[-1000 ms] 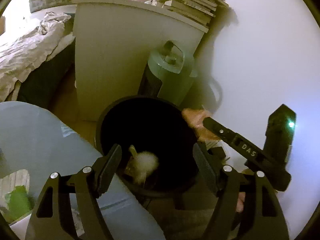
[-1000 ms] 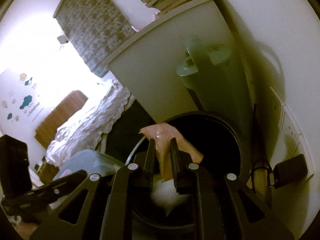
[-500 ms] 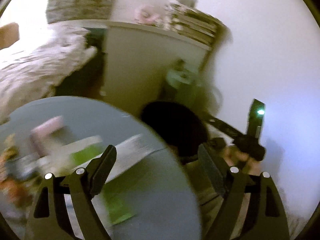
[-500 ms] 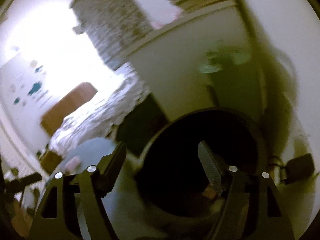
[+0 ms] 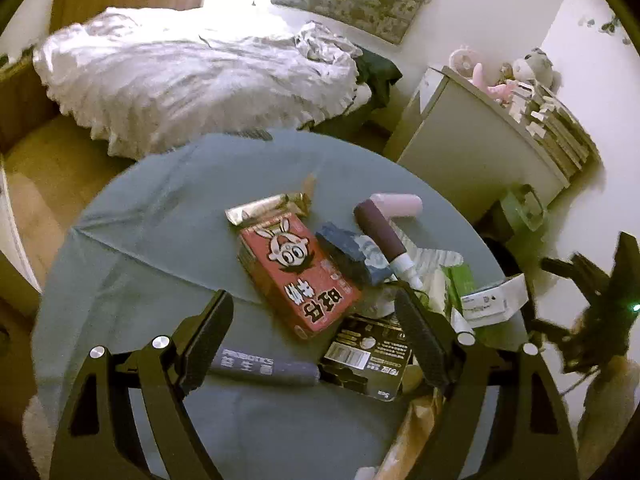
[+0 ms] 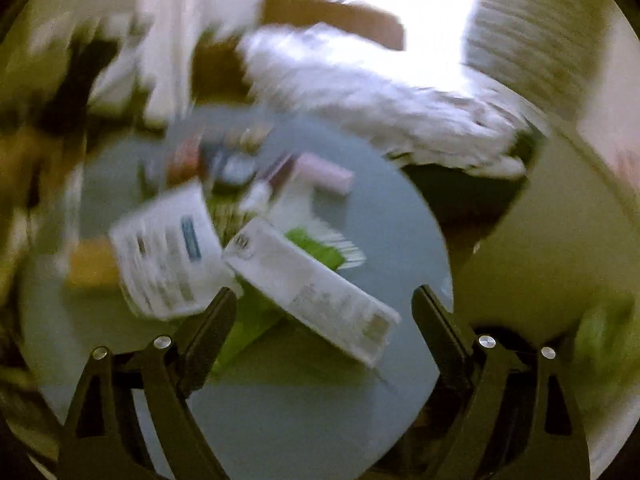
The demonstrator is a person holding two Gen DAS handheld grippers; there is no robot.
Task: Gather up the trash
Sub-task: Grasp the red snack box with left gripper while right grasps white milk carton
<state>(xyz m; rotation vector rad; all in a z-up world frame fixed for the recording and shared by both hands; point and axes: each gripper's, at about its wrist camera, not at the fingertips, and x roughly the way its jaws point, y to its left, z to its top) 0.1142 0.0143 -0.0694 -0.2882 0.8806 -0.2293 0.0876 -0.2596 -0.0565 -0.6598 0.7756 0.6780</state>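
Trash lies on a round grey-blue table (image 5: 160, 240): a red carton with a cartoon face (image 5: 296, 272), a gold foil wrapper (image 5: 272, 206), a dark blue packet (image 5: 352, 252), a maroon tube (image 5: 380, 232), a pink cylinder (image 5: 400, 204) and a black barcoded pack (image 5: 368, 356). My left gripper (image 5: 312, 300) hovers open above the red carton, holding nothing. The right wrist view is blurred. There my right gripper (image 6: 324, 296) has its jaws opening, empty, above a long white box (image 6: 312, 284), beside a white leaflet (image 6: 168, 252) and a green wrapper (image 6: 316, 246).
The black bin (image 5: 500, 252) peeks out past the table's right edge, next to a green canister (image 5: 524, 208) and a pale cabinet (image 5: 472, 152) stacked with books and toys. A bed with white bedding (image 5: 192, 76) stands behind the table. A dark labelled stick (image 5: 264, 366) lies near my left fingers.
Both grippers swung away from over the black bin to above the table. My right gripper let go of the orange-pink wrapper it held and opened wide.
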